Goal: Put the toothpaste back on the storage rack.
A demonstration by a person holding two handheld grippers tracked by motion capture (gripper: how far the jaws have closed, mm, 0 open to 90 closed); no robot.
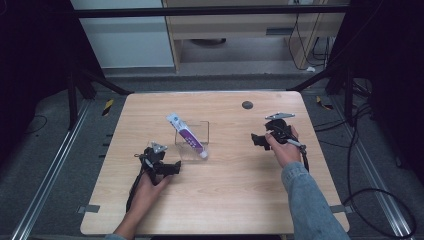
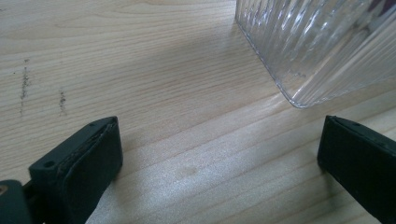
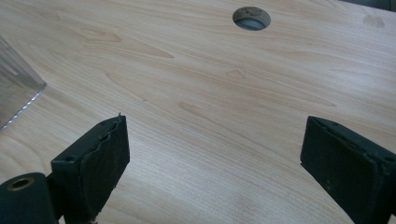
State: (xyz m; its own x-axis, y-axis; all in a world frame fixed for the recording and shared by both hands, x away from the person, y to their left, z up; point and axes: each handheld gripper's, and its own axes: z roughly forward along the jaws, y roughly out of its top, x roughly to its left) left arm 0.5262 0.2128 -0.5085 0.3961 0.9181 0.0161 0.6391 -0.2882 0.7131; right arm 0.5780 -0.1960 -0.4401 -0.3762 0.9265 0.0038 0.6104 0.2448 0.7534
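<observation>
While the toothpaste tube (image 1: 187, 136) lies slanted across the rim of the clear ribbed container (image 1: 199, 148) near the middle of the table (image 1: 225, 200), the high view shows the left gripper (image 1: 169, 168) just to the near left of the container and the right gripper (image 1: 259, 139) well apart to the right; a careless push against the light container could slide it or roll the tube off. A dark round hole (image 1: 247, 105) sits far right of the tube, clear of both arms.

From the left gripper view, the jaws stand wide apart and hold nothing; the container's corner (image 2: 299, 51) is near the right jaw, which could clip it on approach.

From the right gripper view, the jaws are likewise spread and hold nothing; bare wood lies ahead, the hole (image 3: 251, 18) beyond, the container's edge (image 3: 14, 88) at left.
</observation>
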